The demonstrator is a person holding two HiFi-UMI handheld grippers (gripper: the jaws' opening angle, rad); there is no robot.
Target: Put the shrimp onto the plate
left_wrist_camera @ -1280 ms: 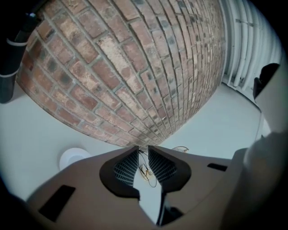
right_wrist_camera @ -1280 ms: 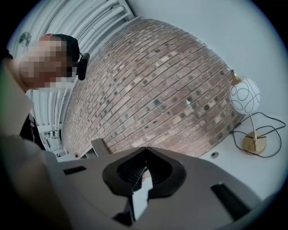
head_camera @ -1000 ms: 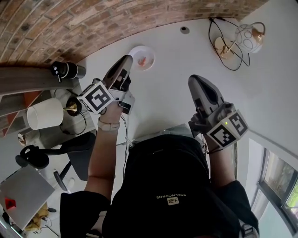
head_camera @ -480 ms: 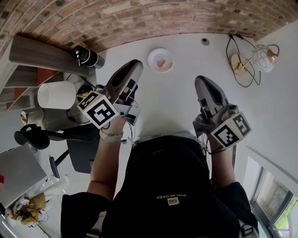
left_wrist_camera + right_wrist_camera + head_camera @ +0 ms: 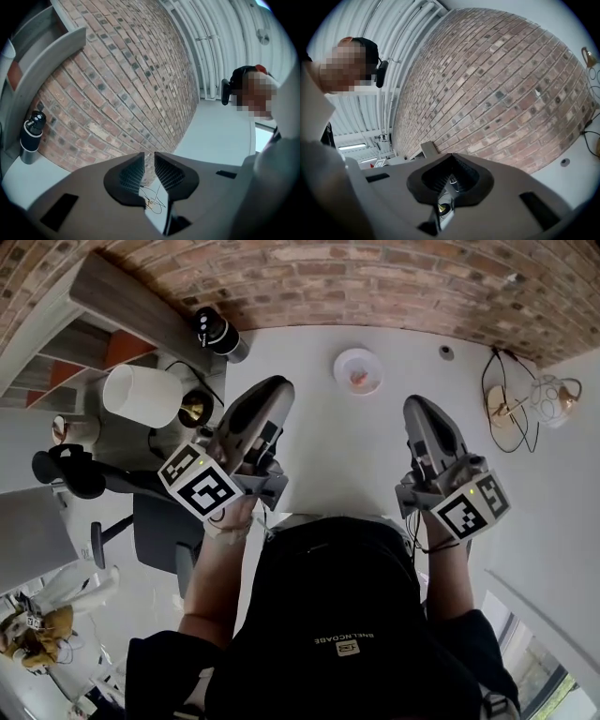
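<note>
Shrimp (image 5: 358, 379), head view: a small pink-orange piece lies inside the white plate (image 5: 339, 367), at 12 o'clock on the white table (image 5: 328, 456), close to the brick wall (image 5: 375, 287). Left gripper (image 5: 278, 388) sits at 10 o'clock from the person's torso and right gripper (image 5: 419, 407) at 2 o'clock. Both are held above the table on the near side of the plate, well apart from it and from each other. Neither touches plate or shrimp. A dark bottle (image 5: 217, 334) stands at 11 o'clock by the wall, and a white lamp (image 5: 141, 395) at 10 o'clock off the table's edge.

Left gripper view: the jaws stand a narrow gap apart, and only wall shows through the gap. Nothing is held. The camera looks along the jaws at the brick wall, with the bottle at 9 o'clock. Plate and shrimp are out of this view.

Right gripper view: the jaws meet at the tips, closed on nothing. Brick wall fills the field ahead, with a strip of table at 4 o'clock. Plate and shrimp are out of this view too.

Progress, as a judgement: with the shrimp on the plate and both grippers empty and clear of it, the placement looks complete. No further shrimp is visible on the table, so nothing appears left to do beyond keeping the grippers clear.
</note>
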